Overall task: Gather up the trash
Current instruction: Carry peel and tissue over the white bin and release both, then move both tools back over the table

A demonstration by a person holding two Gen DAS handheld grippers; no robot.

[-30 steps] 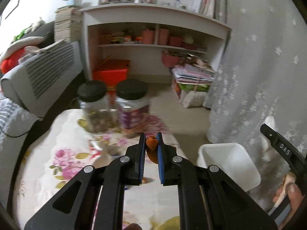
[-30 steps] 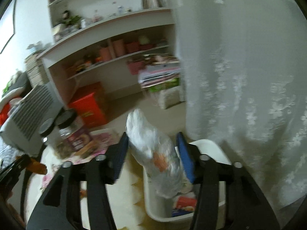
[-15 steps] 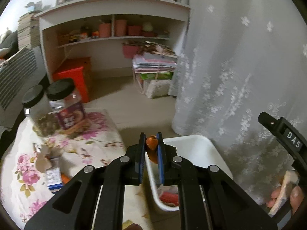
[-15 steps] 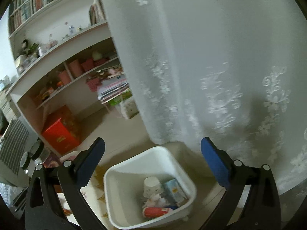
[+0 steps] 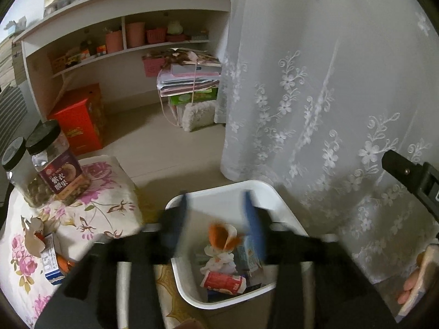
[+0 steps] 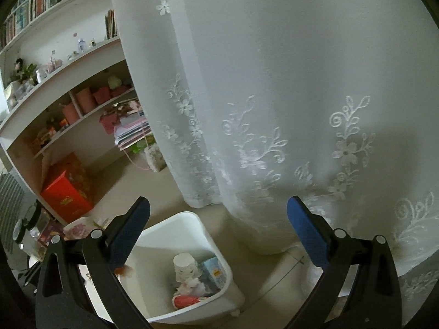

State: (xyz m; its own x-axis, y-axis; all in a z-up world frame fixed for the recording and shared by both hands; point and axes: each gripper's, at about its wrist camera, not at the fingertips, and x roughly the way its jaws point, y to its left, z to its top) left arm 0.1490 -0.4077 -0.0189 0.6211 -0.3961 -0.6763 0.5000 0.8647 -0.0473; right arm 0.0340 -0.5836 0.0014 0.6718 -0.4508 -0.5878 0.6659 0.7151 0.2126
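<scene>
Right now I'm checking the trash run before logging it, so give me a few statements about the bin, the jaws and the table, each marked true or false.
1. The white bin already holds trash, including a red wrapper. True.
2. The right gripper clamps a white bag. False: its jaws stand wide open with nothing between them.
3. The left gripper is above the bin, its jaws opening around an orange scrap. True.
4. Both jars have red lids. False: the lids are black.
5. The floral table has been emptied of litter. False: a small carton and torn paper remain there.
</scene>
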